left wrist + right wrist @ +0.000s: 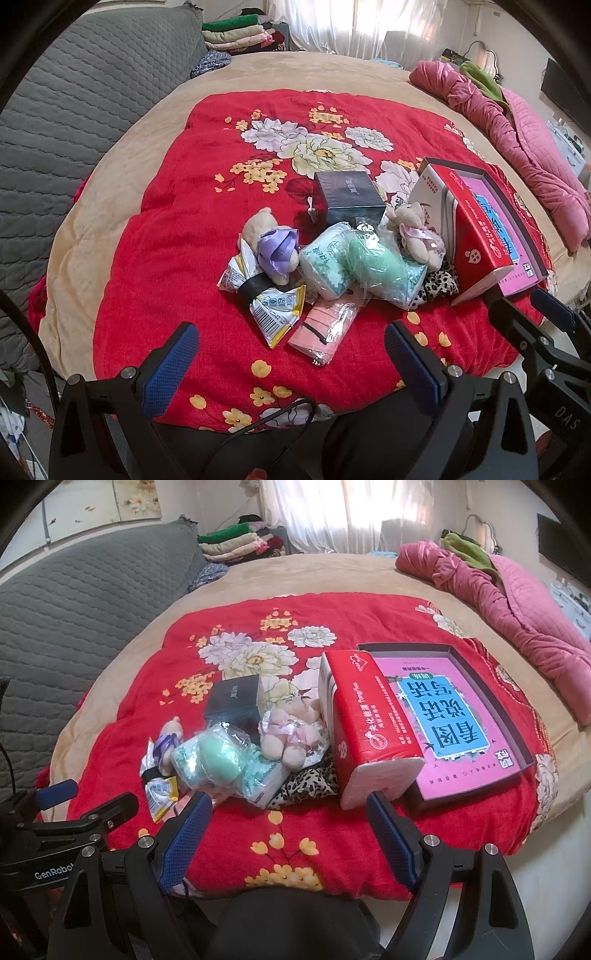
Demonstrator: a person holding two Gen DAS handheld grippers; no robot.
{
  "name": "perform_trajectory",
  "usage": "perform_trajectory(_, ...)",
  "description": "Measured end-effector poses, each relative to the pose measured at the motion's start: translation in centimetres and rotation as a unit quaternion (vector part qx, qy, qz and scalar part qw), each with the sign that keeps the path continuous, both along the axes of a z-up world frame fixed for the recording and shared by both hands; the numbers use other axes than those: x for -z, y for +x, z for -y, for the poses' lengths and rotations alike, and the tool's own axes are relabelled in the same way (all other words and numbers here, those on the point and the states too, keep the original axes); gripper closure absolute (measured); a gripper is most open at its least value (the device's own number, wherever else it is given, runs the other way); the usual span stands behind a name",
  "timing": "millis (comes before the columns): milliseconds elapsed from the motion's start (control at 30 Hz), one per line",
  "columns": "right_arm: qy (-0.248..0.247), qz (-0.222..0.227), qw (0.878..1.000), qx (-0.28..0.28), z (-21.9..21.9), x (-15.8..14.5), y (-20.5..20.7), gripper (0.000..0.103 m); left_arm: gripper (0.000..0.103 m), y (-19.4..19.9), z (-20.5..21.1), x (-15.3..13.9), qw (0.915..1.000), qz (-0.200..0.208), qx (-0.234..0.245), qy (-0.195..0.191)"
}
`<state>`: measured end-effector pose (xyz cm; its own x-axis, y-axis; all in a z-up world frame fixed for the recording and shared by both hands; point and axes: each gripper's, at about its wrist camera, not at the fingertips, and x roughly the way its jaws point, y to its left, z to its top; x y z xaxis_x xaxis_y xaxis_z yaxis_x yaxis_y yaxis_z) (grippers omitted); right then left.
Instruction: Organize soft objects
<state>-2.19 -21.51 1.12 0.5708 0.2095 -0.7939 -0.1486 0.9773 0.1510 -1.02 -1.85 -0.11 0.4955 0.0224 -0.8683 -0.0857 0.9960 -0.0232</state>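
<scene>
Both the left claw [288, 363] and right claw [284, 830] hang wide and empty over the bed's near edge, short of the heaped soft objects [332, 258] mid-quilt [166, 258], where crinkly wrappers and overlapping items risk a slipped or doubled grasp.

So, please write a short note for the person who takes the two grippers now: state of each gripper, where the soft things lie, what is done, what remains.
Left gripper: open, empty, hovering just short of the pile.
Right gripper: open, empty, in front of the red tissue pack.
Pile on the red floral blanket: bear with purple ribbon, bear with pink ribbon, green item in clear plastic, pink packet, snack wrapper, leopard cloth, dark box.
The open box holds only a pink book.
Done: nothing appears sorted.
Left: apparently everything.
</scene>
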Motion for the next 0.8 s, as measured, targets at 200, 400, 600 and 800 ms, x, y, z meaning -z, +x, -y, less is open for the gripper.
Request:
perform_trajectory(200,-0.004,-0.004,1.000,-0.002,-0.1,0.3,0.5,0.017,0.002,0.3,-0.2,0.5,1.0000,-0.008,-0.001,-0.002)
perform_trajectory(400,-0.007,-0.005,1.000,-0.005,-0.4,0.3,1.0,0.017,0.002,0.8,-0.5,0.7,0.9999,-0.012,-0.004,-0.004)
perform_trajectory(600,-0.013,-0.008,1.000,-0.006,-0.7,0.1,1.6,0.017,0.002,1.5,-1.1,0.7,0.9998,-0.018,-0.006,-0.007)
perform_trajectory(800,-0.019,-0.013,1.000,-0.008,-0.9,0.1,2.4,0.017,0.002,2.3,-1.8,0.7,0.9997,-0.023,-0.009,-0.009)
